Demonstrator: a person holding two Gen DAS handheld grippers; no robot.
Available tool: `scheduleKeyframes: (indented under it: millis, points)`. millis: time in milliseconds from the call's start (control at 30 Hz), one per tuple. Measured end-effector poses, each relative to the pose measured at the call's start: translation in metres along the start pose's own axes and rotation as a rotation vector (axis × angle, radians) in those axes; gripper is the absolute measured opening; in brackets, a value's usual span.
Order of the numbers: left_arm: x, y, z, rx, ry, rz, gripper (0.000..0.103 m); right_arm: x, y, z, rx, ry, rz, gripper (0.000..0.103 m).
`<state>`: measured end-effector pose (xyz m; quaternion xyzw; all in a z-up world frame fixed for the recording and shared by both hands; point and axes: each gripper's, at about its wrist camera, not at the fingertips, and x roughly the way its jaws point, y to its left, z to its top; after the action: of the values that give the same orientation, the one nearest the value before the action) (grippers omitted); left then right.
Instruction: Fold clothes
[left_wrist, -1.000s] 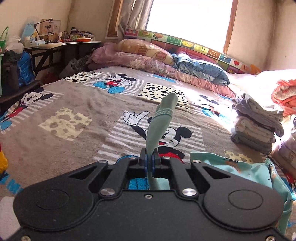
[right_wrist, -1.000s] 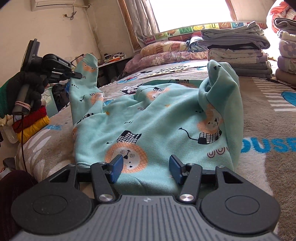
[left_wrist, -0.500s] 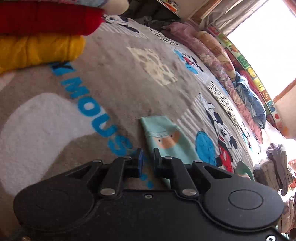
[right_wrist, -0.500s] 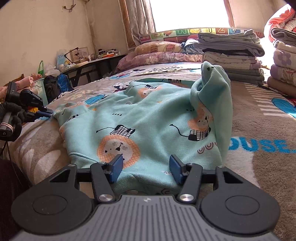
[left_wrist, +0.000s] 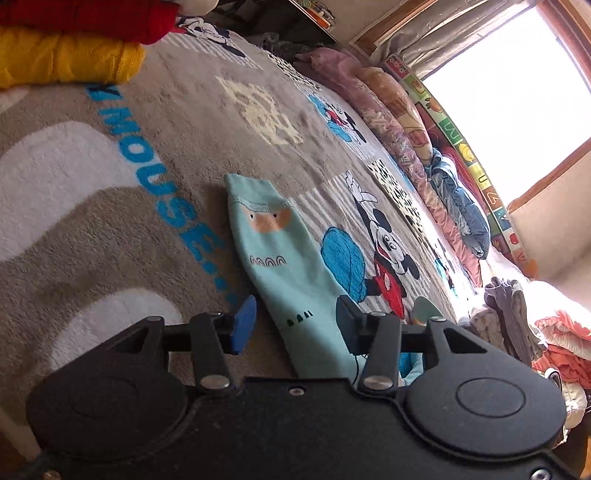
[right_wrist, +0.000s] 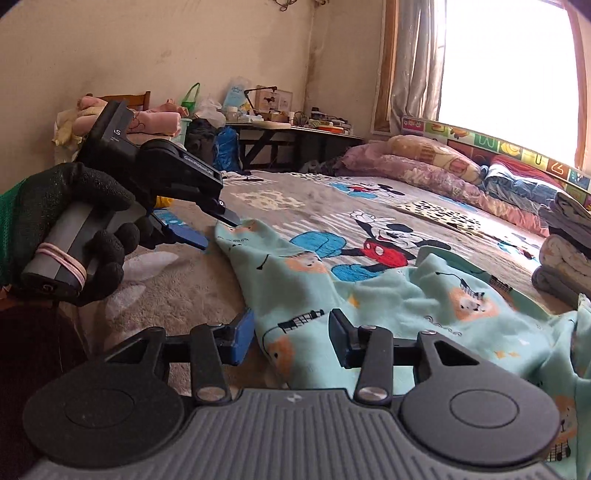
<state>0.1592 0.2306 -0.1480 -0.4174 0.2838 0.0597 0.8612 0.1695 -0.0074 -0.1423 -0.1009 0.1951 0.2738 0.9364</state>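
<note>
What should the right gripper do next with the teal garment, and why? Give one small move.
Probably ease the right gripper forward and close on the teal garment: it is open with the crumpled edge between its fingers, while the sleeve already lies flat ahead of the open left gripper.

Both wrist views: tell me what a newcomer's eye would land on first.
The mint lion-print garment sprawls across the Mickey Mouse blanket, one sleeve laid flat and straight. Both grippers are open, the left gripper over that sleeve, the right gripper over the garment's near edge. Folded clothes are stacked at right, under a bright window.
</note>
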Motion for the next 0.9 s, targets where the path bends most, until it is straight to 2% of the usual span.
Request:
scheduleKeyframes:
  millis: [100, 233, 300, 367, 433, 600, 633, 667, 700, 767, 800, 867, 900]
  points:
    - [0.009, 0.001, -0.006, -0.029, 0.02, -0.004, 0.047, 0.028, 0.01, 0.01, -0.062, 0.039, -0.002, 0.048]
    - [0.019, 0.004, -0.006, -0.04, 0.025, 0.002, 0.047, 0.048, 0.01, 0.005, -0.046, 0.107, -0.061, 0.05]
    - [0.022, 0.006, -0.005, -0.04, 0.02, -0.003, 0.047, 0.051, 0.011, -0.001, -0.035, 0.126, -0.022, 0.052]
    - [0.025, 0.007, -0.003, -0.033, 0.014, -0.008, 0.047, 0.051, 0.03, -0.008, -0.134, 0.167, 0.04, 0.054]
    - [0.028, 0.008, -0.002, -0.024, 0.007, -0.012, 0.047, 0.048, 0.046, -0.014, -0.262, 0.165, 0.035, 0.054]
    - [0.035, 0.005, 0.001, 0.02, -0.016, -0.005, 0.045, 0.038, 0.049, -0.003, -0.282, 0.177, 0.036, 0.052]
    - [0.037, 0.003, 0.001, 0.054, -0.029, 0.014, 0.034, 0.038, 0.051, 0.0, -0.283, 0.171, 0.032, 0.052]
    - [0.039, 0.0, 0.001, 0.105, -0.041, 0.047, 0.013, 0.041, 0.053, 0.003, -0.29, 0.166, 0.023, 0.053]
    - [0.039, -0.001, 0.001, 0.132, -0.05, 0.071, 0.006, 0.044, 0.056, 0.005, -0.298, 0.162, 0.015, 0.053]
    - [0.032, 0.008, 0.007, 0.098, -0.093, 0.051, 0.004, 0.053, 0.059, 0.007, -0.293, 0.171, 0.023, 0.054]
    - [0.026, 0.011, 0.01, 0.083, -0.124, 0.046, 0.004, 0.06, 0.059, 0.005, -0.282, 0.205, 0.034, 0.056]
    - [0.028, 0.019, 0.011, 0.08, -0.129, 0.082, 0.004, 0.066, 0.054, 0.001, -0.233, 0.231, 0.049, 0.056]
    - [0.033, 0.025, 0.011, 0.058, -0.105, 0.087, 0.004, 0.064, 0.052, 0.002, -0.22, 0.24, 0.057, 0.056]
